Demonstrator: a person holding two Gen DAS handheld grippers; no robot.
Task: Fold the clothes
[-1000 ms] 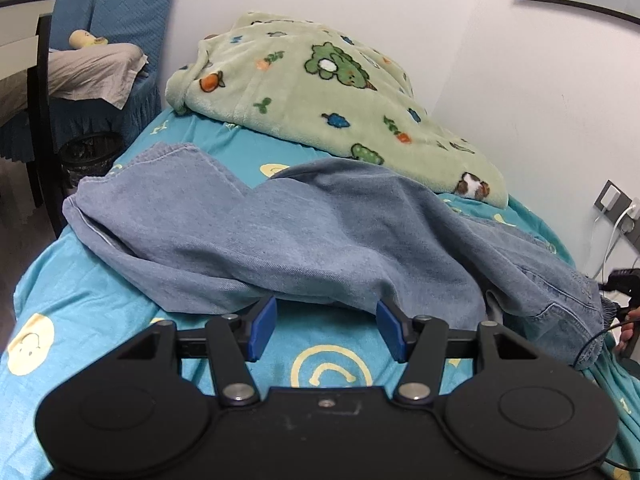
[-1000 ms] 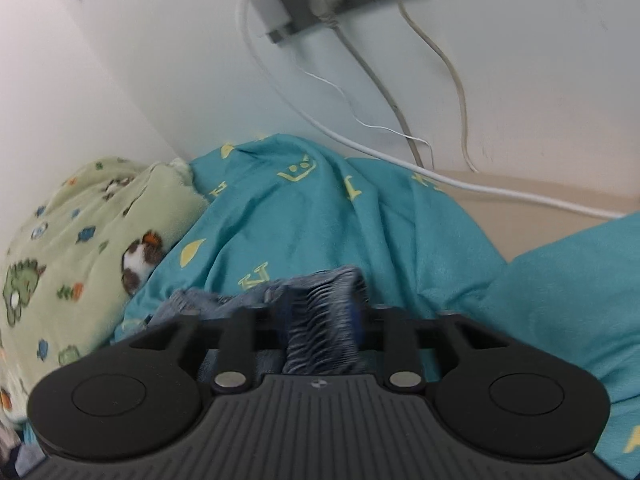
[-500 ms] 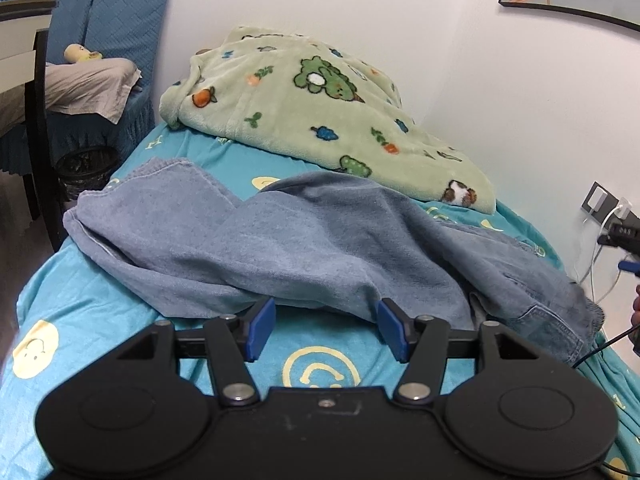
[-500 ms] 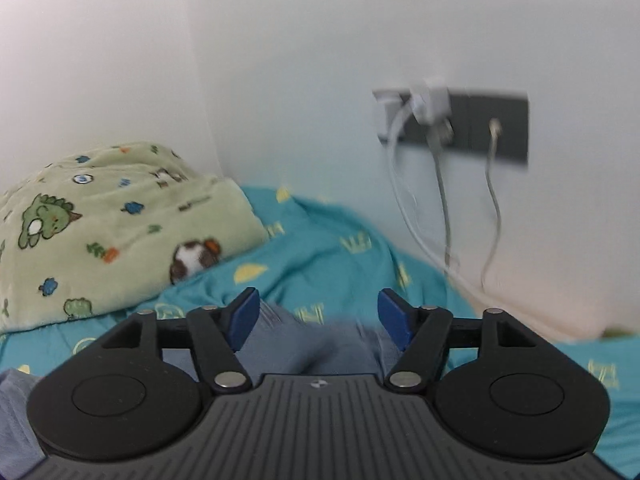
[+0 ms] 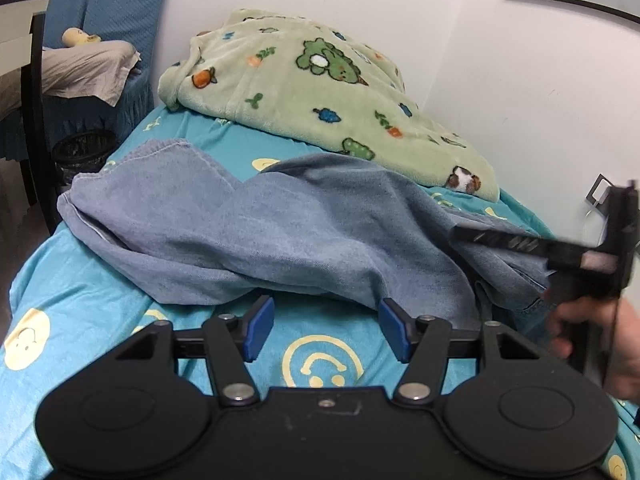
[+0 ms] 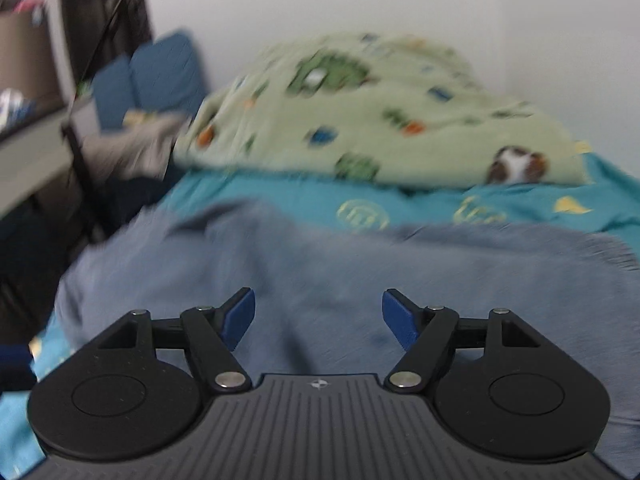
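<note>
Both grippers are seen with their blue pads apart and nothing between them. At the near edge of the bed (image 5: 80, 300), the left gripper (image 5: 326, 330) is held half open over a yellow smiley face (image 5: 322, 364) printed on the turquoise sheet, just short of the closest fold of the blue jeans (image 5: 280, 236). Over the denim the right gripper (image 6: 318, 318) is held wide open, its jaws having just been opening, with no cloth caught between them; in the left wrist view it (image 5: 460, 234) is seen blurred at the right side, gripped by a hand (image 5: 592, 332). Across the middle of the bed the jeans are spread crumpled, one end reaching the left edge and the other bunched toward the right edge by the wall. Behind them, at the far end of the bed, a pale green fleece blanket (image 5: 320, 92) with cartoon animals is heaped against the wall. Beyond the far left corner, a blue-covered chair (image 5: 120, 12) with a beige cloth (image 5: 84, 72) on it and a dark waste basket (image 5: 82, 154) on the floor are visible. The right wrist view is smeared by motion.
</note>
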